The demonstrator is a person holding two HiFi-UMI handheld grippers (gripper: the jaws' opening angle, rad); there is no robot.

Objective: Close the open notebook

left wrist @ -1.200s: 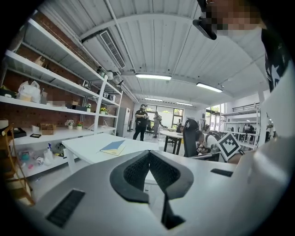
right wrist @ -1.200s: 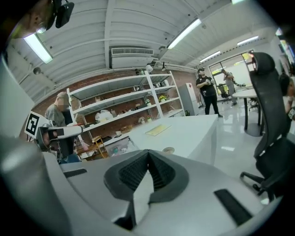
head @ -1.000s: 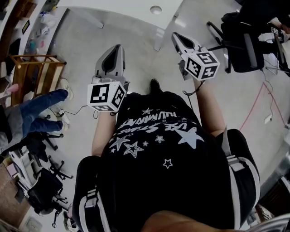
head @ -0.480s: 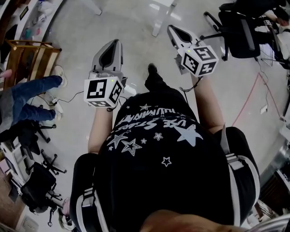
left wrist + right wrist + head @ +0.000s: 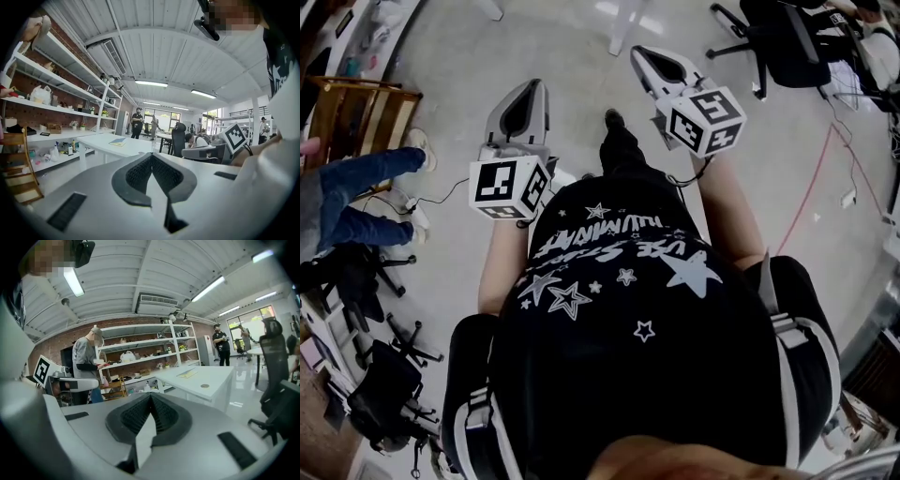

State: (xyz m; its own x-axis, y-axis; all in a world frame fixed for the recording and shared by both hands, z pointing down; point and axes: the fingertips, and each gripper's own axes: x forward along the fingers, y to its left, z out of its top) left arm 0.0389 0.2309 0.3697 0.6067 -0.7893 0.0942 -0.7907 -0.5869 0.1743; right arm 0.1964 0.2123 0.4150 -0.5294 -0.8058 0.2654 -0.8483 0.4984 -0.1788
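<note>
Holding your left claw and right claw closed on nothing, you face the notebook lying flat on the white table well ahead, left of the left claw's line, right of the right claw's, neither plainly nearer.

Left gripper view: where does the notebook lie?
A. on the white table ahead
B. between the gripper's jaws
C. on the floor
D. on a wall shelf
A: the notebook lies flat on the white table, well beyond the left gripper, which is shut and empty.
</note>
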